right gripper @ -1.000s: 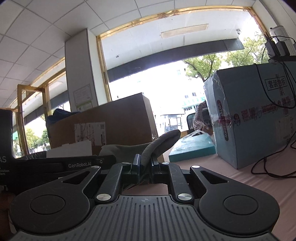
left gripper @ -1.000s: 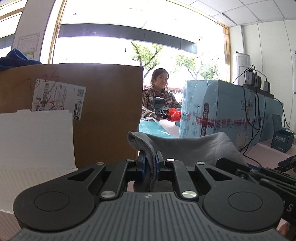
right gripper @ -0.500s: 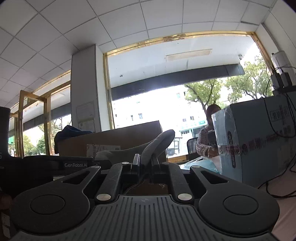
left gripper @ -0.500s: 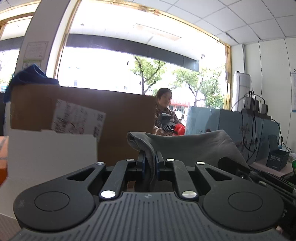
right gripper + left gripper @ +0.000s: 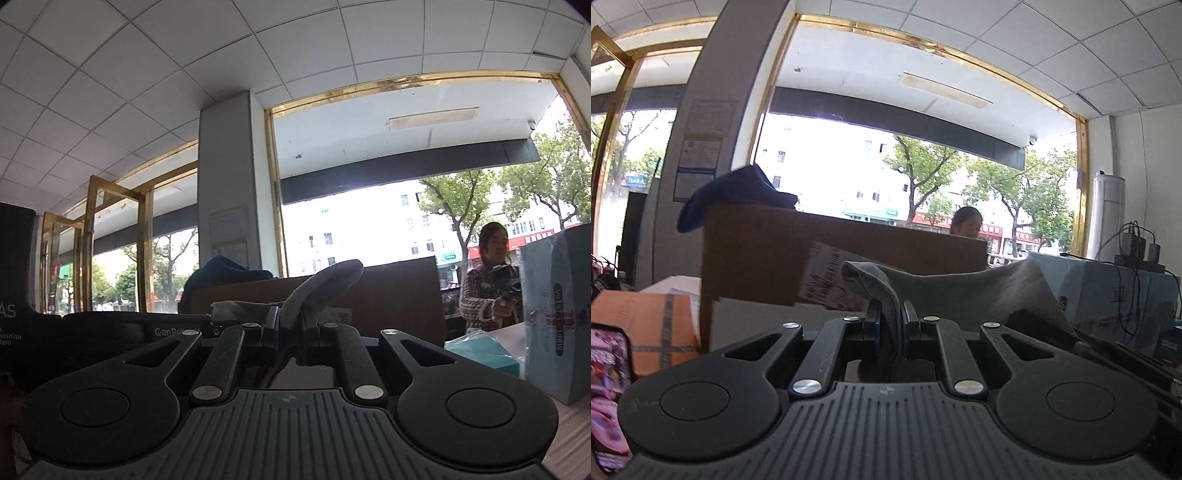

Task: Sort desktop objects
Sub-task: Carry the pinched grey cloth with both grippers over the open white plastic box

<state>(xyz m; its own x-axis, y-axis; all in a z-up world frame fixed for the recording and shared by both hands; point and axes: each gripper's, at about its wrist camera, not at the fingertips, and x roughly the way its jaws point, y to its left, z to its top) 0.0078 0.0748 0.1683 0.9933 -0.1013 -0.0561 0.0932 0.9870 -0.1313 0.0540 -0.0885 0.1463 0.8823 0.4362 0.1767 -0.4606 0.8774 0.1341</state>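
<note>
- Two big boxes are filling the background: a brown cardboard box (image 5: pixel 846 258), wearing a white shipping label (image 5: pixel 831 275) whose print is too blurred to read, and a pale blue carton (image 5: pixel 557 314) wrapped in clear film, with red and dark lettering running down its side that I cannot make out.
- A dark blue cloth (image 5: pixel 738 195) is lying draped over the top left corner of the brown cardboard box.
- An orange box (image 5: pixel 646 325) crossed with grey tape is sitting to the left of the cardboard box, low in the left wrist view.
- A person in a checked shirt (image 5: pixel 487 284) is standing beyond the boxes, holding a dark device.
- A grey cloth (image 5: pixel 960 291), the thing being sorted, is hanging raised in the air between both tools, stretched in front of the cardboard box.
- The left gripper (image 5: pixel 890 325) is pressing its fingers together on one folded edge of the grey cloth, which is bulging up above the tips.
- The right gripper (image 5: pixel 291 328) is pinching the other end of the grey cloth, its fingers closed tight on a fold rising up and to the right.
- White lettering reading "GenRobot" is showing partly on the side of the left tool's black body (image 5: pixel 110 332), seen from the right wrist; larger letters "AS" are showing at the far left edge.
</note>
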